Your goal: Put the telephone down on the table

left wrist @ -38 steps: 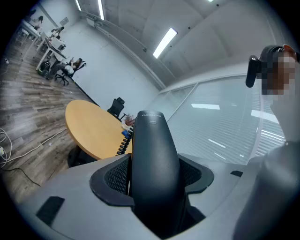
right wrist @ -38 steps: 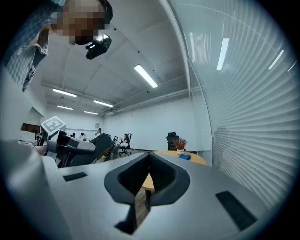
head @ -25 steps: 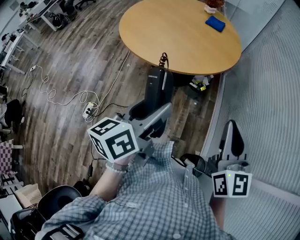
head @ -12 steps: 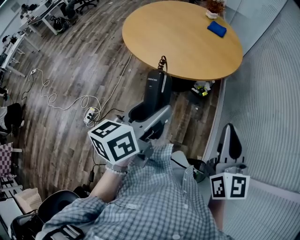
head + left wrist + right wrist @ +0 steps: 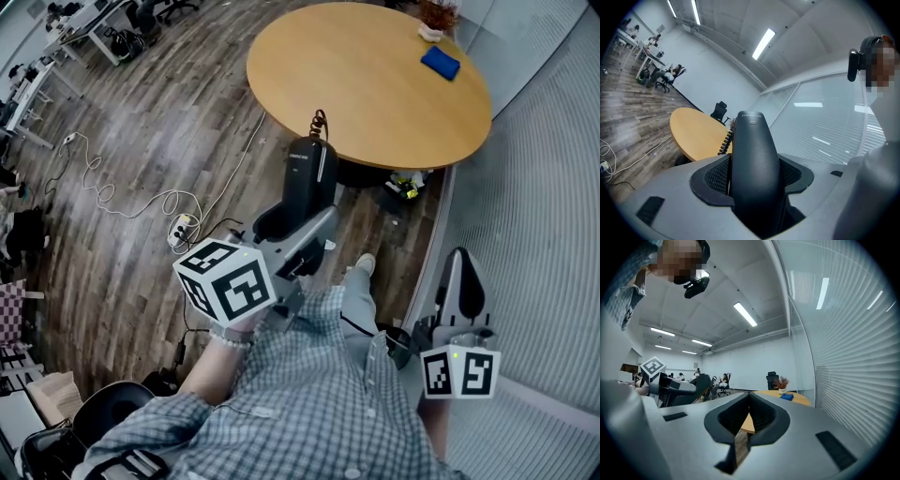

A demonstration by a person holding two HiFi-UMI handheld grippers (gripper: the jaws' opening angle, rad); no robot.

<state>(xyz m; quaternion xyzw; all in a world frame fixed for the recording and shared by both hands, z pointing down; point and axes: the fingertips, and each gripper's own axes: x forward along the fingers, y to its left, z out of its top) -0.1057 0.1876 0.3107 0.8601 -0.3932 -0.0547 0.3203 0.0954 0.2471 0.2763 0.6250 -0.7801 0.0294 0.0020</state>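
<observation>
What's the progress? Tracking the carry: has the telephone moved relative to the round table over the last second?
Yes, slightly: the telephone has edged toward the round table; its top now overlaps the near edge more.

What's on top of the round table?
A blue flat item and a potted plant at the table's far edge; otherwise bare wood. The telephone, held by the left gripper, hides a bit of the near rim.

The telephone sits in the left claw, short of the table.
</observation>
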